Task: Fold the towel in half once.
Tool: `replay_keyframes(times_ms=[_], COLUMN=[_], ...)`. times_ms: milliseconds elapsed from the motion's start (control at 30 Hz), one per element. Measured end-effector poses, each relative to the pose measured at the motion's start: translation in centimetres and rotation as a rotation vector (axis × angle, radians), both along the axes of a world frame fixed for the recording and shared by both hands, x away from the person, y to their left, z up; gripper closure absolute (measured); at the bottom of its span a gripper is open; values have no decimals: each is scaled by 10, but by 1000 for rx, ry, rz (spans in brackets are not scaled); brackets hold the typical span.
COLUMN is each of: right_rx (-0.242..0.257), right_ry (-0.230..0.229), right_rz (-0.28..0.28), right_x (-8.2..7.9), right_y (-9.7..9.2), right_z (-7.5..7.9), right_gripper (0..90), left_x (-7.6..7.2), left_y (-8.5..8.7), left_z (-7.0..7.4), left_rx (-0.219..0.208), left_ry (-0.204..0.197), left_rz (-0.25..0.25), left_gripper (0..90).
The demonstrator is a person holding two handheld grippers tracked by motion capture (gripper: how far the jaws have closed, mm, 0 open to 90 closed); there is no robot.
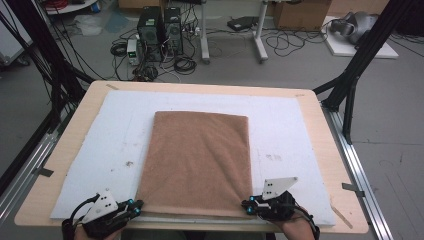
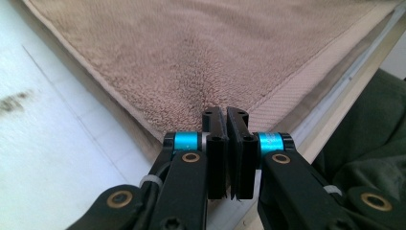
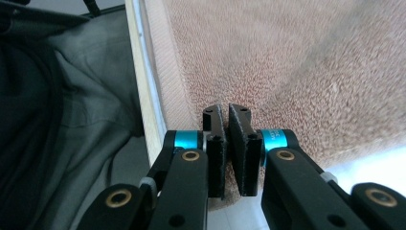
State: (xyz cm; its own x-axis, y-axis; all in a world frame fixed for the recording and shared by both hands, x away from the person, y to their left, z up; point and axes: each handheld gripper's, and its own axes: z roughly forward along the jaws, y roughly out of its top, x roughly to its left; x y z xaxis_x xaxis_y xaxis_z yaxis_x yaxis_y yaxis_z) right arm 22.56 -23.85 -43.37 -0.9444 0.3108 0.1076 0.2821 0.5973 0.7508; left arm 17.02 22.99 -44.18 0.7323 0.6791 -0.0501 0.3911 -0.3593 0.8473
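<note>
One brown terry towel (image 1: 197, 162) is lying flat on the white mat (image 1: 285, 125). The left gripper (image 2: 225, 115) and right gripper (image 3: 226, 111) are each pinching a near corner, jaws narrow. The gripper views are showing looped pile and a woven hem; the high view is showing the rectangle.

Nothing blocked my grippers: brown towel (image 1: 197, 162) lay flat mid-table, white mat (image 1: 100, 145) bare on both sides & beyond it.
</note>
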Motion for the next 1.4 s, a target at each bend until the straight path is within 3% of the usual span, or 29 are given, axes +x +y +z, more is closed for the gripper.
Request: replay_keyframes(times_ms=[167, 267, 400, 567, 933, 1400], right_rx=[-1, 15, 71, 88, 98, 109], right_ry=[32, 31, 31, 22, -9, -33], right_rz=[-7, -15, -29, -73, -145, -193], right_x=[2, 3, 5, 15, 48, 78], right_y=[0, -1, -2, -2, -2, -4], right_z=[-10, -8, -1, 5, 15, 24], right_gripper=[841, 748, 640, 544, 426, 334], left_x=[2, 3, 6, 14, 52, 97], left_y=[0, 0, 1, 1, -2, -6], left_z=[-7, -5, 0, 8, 23, 36], left_rx=[0, 2, -11, -34, -78, -91], left_ry=[16, 11, 6, 5, -16, -12], left_rz=[1, -2, -1, -5, -21, -5], left_gripper=[864, 848, 711, 640, 539, 429])
